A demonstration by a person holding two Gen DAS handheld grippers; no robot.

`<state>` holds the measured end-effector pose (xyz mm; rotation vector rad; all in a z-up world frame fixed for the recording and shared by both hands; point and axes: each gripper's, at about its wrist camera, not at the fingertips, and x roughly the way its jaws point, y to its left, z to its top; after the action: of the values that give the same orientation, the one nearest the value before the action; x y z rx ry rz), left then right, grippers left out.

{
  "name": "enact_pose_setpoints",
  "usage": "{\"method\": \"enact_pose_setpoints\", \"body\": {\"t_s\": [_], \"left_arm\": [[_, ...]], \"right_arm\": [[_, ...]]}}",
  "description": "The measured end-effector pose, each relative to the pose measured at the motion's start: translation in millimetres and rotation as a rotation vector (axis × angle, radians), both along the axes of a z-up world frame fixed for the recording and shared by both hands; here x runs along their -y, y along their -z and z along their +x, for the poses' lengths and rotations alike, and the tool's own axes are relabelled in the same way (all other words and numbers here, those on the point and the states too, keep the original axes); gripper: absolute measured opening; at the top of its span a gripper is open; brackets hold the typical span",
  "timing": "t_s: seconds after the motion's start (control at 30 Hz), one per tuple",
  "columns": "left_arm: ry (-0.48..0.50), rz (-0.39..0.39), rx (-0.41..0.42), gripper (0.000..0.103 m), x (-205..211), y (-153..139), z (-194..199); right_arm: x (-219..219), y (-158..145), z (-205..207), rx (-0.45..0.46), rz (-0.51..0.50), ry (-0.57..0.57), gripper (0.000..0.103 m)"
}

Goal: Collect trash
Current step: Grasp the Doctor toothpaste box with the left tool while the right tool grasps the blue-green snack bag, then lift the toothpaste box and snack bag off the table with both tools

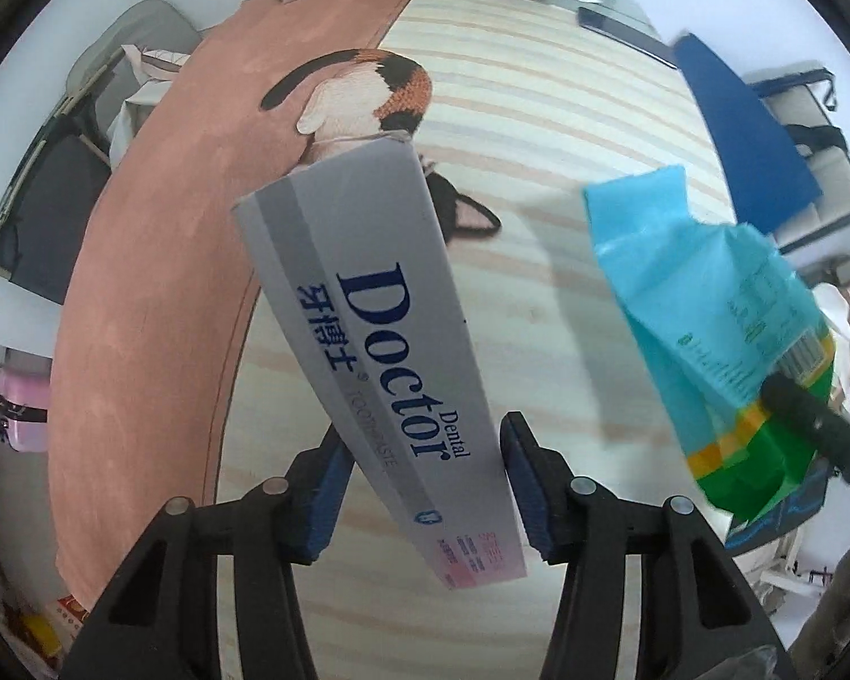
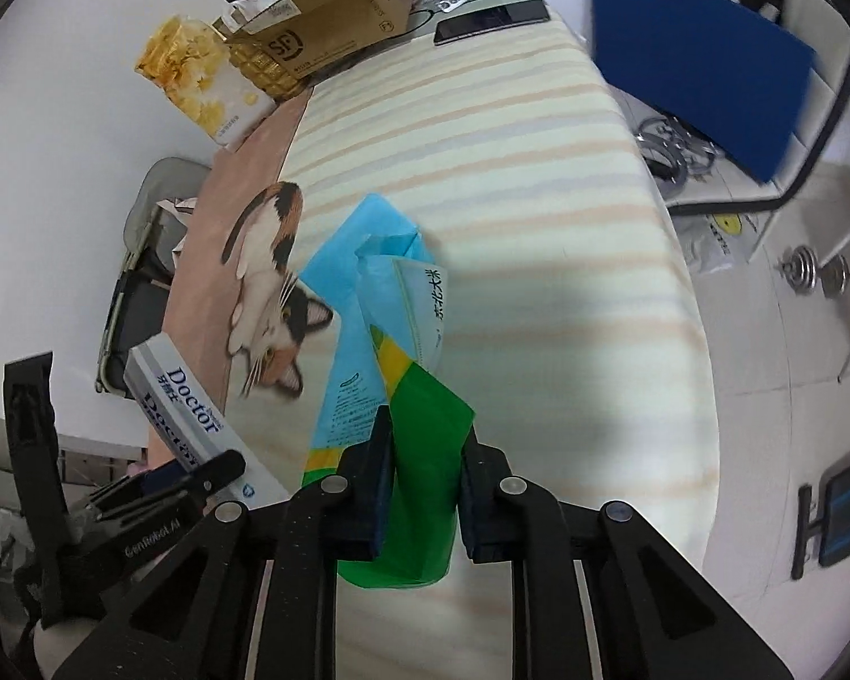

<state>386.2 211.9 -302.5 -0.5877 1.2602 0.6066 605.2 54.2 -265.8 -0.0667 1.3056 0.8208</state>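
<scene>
The left gripper [image 1: 425,487] clamps a grey toothpaste box [image 1: 379,351] slanting between its pads, lifted above the striped desk [image 1: 538,113]. The right gripper [image 2: 425,481], nearly closed, pinches a crumpled blue-green rice bag [image 2: 391,340].

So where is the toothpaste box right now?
The toothpaste box sits between the left gripper's fingers, lifted above the striped cat mat, left of the blue-green bag.

This is looking like a home. A soft cat mat [image 2: 481,181] is covering the desk, a cardboard box [image 2: 323,28] is sitting at its far edge, and dumbbells [image 2: 816,272] are lying on the floor.
</scene>
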Motion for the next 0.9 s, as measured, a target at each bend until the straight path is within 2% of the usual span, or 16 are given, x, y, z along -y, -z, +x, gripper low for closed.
{"method": "enact_pose_setpoints", "body": {"t_s": [0.1, 0.17, 0.27, 0.33, 0.37, 0.43, 0.47, 0.53, 0.6, 0.7, 0.73, 0.8, 0.9], "left_arm": [[-0.005, -0.042, 0.006, 0.049, 1.9, 10.7, -2.9], [-0.009, -0.091, -0.024, 0.049, 3.5, 28.8, -5.0], [-0.007, -0.122, -0.062, 0.047, 10.2, 50.2, -9.0], [0.003, -0.124, -0.059, 0.042, 16.4, 50.2, -13.0], [0.015, -0.111, -0.059, 0.023, 20.8, 46.4, -15.2], [0.039, -0.106, -0.038, 0.016, 26.3, 37.8, -18.4], [0.046, -0.104, -0.031, 0.016, 29.2, 33.9, -20.2], [0.057, -0.09, -0.03, 0.016, 32.6, 30.0, -23.0], [0.02, -0.152, 0.01, 0.017, 30.2, 34.2, -27.2], [-0.052, -0.24, 0.061, 0.036, 16.5, 44.3, -27.0], [-0.054, -0.257, 0.061, 0.046, 16.3, 44.9, -24.0], [-0.047, -0.25, 0.035, 0.047, 19.5, 42.3, -17.5], [-0.014, -0.19, -0.044, 0.047, 20.8, 47.0, -12.4]], "right_arm": [[23.1, -1.3, -21.5, 0.002, -0.01, 0.015, 0.019], [36.5, 3.5, -35.9, -0.015, -0.028, 0.036, 0.019], [54.8, 11.8, -52.0, -0.031, -0.048, 0.065, 0.019], [63.7, 16.4, -61.1, -0.037, -0.058, 0.077, 0.019], [67.9, 17.5, -65.5, -0.036, -0.062, 0.081, 0.019], [74.7, 17.4, -73.8, -0.026, -0.063, 0.083, 0.019], [75.3, 16.3, -76.5, -0.019, -0.063, 0.082, 0.019], [79.6, 14.2, -86.1, -0.009, -0.059, 0.083, 0.019], [84.2, 12.5, -93.6, -0.008, -0.054, 0.094, 0.019], [88.2, 12.0, -101.3, -0.023, -0.043, 0.113, 0.019], [89.3, 12.1, -103.8, -0.023, -0.042, 0.116, 0.019], [90.2, 12.4, -105.1, -0.023, -0.045, 0.122, 0.019], [94.1, 14.5, -103.8, -0.032, -0.044, 0.133, 0.019]]}}
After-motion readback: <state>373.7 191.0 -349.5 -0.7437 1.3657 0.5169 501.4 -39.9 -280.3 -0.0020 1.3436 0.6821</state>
